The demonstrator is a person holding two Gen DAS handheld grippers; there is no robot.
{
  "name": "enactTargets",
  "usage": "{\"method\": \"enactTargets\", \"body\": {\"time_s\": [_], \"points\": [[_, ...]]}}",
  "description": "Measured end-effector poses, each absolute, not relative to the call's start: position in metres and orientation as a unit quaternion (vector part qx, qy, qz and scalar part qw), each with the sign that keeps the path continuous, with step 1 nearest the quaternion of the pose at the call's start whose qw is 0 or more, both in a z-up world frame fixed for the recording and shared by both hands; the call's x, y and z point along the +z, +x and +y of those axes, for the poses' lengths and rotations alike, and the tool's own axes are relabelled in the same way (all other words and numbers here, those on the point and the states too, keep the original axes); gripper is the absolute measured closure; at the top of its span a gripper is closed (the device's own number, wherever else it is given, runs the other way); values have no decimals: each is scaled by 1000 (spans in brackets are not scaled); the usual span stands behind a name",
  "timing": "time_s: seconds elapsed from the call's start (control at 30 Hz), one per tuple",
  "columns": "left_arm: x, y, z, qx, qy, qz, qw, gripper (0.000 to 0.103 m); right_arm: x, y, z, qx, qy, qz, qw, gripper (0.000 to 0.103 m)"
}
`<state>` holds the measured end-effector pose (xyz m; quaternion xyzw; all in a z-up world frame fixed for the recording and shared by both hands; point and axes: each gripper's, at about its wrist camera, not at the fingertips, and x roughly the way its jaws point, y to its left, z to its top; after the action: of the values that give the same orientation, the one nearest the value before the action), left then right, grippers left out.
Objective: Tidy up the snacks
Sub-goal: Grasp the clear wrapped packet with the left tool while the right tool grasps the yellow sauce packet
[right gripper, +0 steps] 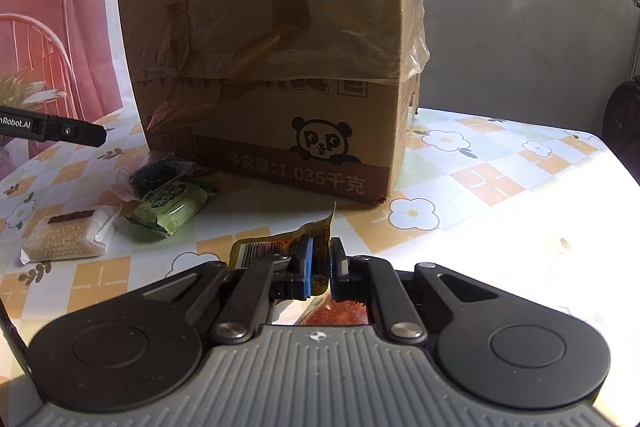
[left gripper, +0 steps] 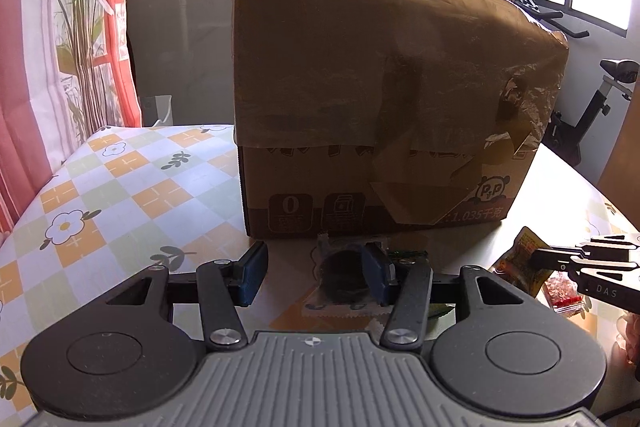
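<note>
From my left wrist, my left gripper stood open over the surface, its fingers apart around a dark round snack packet without pressing it. The cardboard box stood just behind.

From my right wrist, my right gripper was clamped on a yellow snack packet, held upright between the fingers. A green snack packet and a pale wafer packet lay left of it, before the box.

A home: floral tablecloth, curtain, exercise bike.
</note>
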<state>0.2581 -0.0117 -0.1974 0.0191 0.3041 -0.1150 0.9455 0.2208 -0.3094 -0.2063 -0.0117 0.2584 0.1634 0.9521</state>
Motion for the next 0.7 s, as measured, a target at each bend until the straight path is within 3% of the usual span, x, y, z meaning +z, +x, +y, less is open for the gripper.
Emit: {"method": "enactTargets", "body": {"time_s": [0.03, 0.7], "points": [[-198, 258, -13, -116, 20, 305, 945, 49, -205, 221, -313, 164, -2, 257, 953, 102], [-234, 298, -48, -128, 49, 348, 927, 44, -204, 223, -317, 176, 21, 261, 949, 103]]}}
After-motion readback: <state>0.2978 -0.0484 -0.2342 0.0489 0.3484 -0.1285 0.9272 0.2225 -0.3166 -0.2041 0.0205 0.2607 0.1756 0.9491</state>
